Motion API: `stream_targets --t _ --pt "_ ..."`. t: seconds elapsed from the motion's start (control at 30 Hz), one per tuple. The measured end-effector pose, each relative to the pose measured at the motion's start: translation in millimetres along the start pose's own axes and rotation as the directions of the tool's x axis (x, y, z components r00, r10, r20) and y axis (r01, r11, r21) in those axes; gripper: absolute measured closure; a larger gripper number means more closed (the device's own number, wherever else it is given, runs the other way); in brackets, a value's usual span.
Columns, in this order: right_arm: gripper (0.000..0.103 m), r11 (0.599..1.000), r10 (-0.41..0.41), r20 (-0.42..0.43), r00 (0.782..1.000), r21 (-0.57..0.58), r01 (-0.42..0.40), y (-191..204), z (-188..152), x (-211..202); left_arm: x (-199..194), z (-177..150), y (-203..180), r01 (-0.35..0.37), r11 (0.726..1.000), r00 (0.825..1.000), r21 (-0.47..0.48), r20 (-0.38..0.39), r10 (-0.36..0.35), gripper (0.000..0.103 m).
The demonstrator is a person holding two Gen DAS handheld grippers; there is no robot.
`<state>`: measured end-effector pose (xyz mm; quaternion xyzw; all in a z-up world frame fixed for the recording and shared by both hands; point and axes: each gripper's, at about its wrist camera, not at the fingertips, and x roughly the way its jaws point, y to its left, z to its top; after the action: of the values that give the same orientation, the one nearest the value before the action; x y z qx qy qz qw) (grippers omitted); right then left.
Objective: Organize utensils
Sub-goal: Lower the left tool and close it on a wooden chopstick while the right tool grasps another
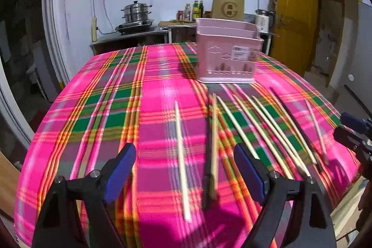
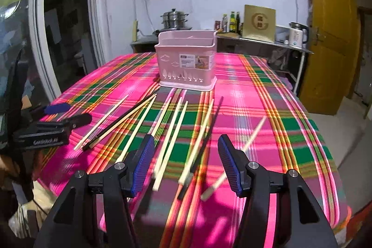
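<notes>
LEFT WRIST VIEW
L tool [image 1: 184,162]: jaws spread wide, nothing between the pads; hovers over near edge of surface [image 1: 97,108], plaid cloth.
Single pale chopstick [image 1: 182,159]: lies flat betw. the two blue pads, not touching either; long axis runs near-to-far, thin tip pointing away twd pink holder [image 1: 226,55].
Pale+dark pair [image 1: 212,148]: just R of it, also inside the jaw gap, same near-far axis, blurred.
Other chopsticks [image 1: 269,129]: fanned out to the R of the tool, tips leaning far-left twd holder.
Holder: upright at far side of surface, well apart from tool.
R tool [image 1: 348,129]: at R edge, only partly seen.

RIGHT WRIST VIEW
R tool [image 2: 186,159]: jaws wide apart, gripping nothing.
Pale sticks [image 2: 171,138]: betw. the pads w/ a dark one alongside; butts near, tips far twd pink holder [image 2: 186,59].
Lone stick [image 2: 234,158]: crosses under R pad, tilted far-right.
L group [image 2: 116,122]: left of tool, leaning far-right.
L tool [image 2: 67,116]: low at L edge, near that group; can't tell how its jaws stand here.
</notes>
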<state>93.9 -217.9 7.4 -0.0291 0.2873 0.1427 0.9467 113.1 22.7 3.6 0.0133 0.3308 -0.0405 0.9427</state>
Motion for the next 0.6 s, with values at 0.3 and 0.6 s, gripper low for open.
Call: stream_targets --t 0.3,0.6 --pt "0.058 0.999 0.035 -0.098 0.995 0.010 -0.034 -13.0 34.6 58.8 59.4 28.4 22.0 -0.019 1.000 0.993 -0.011 -0.114 0.018 0.040" --pt "0.080 0.998 0.049 -0.247 0.968 0.045 -0.039 -34.7 50.3 125.0 100.7 40.8 23.7 -0.001 1.000 0.978 0.009 -0.207 0.003 0.056"
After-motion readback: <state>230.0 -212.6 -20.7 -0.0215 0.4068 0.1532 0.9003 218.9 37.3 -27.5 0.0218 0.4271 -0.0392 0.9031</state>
